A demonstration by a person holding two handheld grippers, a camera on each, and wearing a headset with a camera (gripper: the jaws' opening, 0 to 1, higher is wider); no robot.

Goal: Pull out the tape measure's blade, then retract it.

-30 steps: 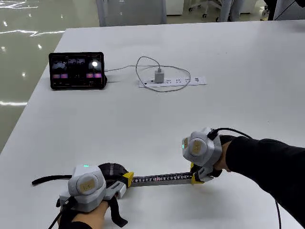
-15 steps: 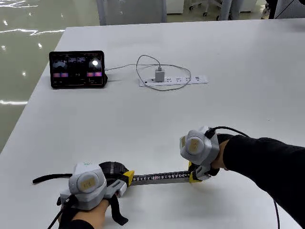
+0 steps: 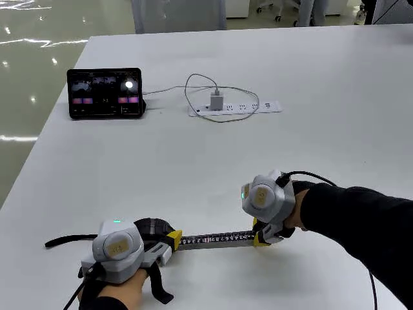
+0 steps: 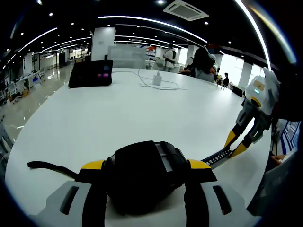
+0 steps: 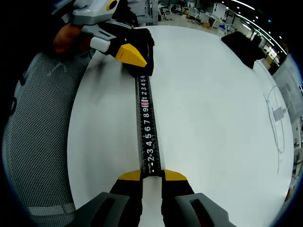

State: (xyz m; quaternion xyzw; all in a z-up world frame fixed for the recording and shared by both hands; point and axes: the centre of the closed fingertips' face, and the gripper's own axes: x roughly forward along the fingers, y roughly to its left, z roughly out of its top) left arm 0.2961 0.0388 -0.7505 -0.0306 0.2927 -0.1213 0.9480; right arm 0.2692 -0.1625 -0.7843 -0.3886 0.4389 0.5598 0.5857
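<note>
Brings right gripper [image 3: 261, 237], pinching numbered metal blade [image 3: 216, 240], nearer black tape-measure case [image 3: 153, 229] clamped in left gripper [image 3: 169, 243]; retracting, needs slow feed.

The left gripper [image 4: 147, 165] and right gripper [image 5: 151, 176] are rounded grey with yellow-tipped fingers [image 5: 176, 176]; black sleeve [image 3: 361, 219], black cable [image 3: 310, 175].

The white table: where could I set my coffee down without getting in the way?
Free: the wide bare stretch of table between the tablet and power strip at the back and the tape measure in front; also the far right side. Crowded: the near edge, where the left tool grips the tape measure and the right tool holds its blade stretched.
</note>
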